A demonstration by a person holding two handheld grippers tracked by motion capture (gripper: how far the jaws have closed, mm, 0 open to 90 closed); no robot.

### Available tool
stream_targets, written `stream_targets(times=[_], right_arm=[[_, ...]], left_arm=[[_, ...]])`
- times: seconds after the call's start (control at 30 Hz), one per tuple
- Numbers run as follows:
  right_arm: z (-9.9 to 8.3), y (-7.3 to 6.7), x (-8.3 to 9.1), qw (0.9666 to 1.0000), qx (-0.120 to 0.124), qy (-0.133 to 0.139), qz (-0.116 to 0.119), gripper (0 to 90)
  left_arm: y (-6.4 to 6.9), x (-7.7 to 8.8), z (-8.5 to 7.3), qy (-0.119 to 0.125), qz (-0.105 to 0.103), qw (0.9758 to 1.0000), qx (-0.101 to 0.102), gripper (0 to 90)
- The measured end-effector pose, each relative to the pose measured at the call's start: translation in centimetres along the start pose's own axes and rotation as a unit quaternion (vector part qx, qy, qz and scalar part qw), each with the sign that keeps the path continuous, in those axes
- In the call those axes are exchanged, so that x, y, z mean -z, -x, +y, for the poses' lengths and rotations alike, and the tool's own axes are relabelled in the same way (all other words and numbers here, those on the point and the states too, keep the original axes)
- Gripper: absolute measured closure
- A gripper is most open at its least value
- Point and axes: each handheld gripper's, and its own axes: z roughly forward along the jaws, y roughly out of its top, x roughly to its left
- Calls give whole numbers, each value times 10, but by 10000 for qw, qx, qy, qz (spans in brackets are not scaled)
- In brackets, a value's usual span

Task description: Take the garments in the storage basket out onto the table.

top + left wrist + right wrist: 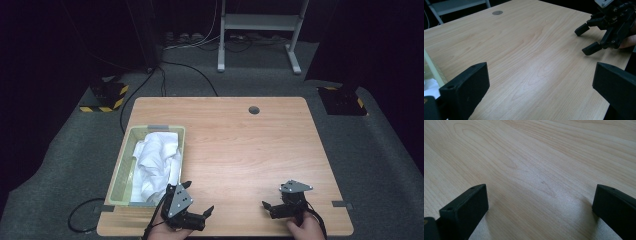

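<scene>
A pale green basket (116, 172) stands on the left side of the wooden table (240, 145) with a crumpled white cloth (155, 160) inside it. My left gripper (199, 197) rests near the front edge, just right of the basket's near corner, open and empty. My right gripper (267, 209) sits near the front right, also open with nothing between its jaws. In the left gripper view my left gripper (540, 82) faces bare wood, with the basket wall (434, 70) at the left edge and the right gripper (585, 41) at the upper right. In the right gripper view my right gripper (540, 205) hovers low over bare table wood (529, 157).
A round grey cable hole (254, 109) lies near the table's far edge. Grey tape pieces (342, 204) mark the front corners. On the carpet beyond are black-and-yellow striped bases (107, 96), cables and a white metal stand (260, 30).
</scene>
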Motion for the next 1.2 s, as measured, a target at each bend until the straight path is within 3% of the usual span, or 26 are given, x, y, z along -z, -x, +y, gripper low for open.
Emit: stream_targets(times=[0.87,1.2], right_arm=[[0,0,0,10000,-1,0,1,0],[0,0,0,10000,4,-2,-4,0]], left_arm=[[-18,23,-8,194,354,9988,280,13],[-29,33,-11,223,620,9972,345,13]])
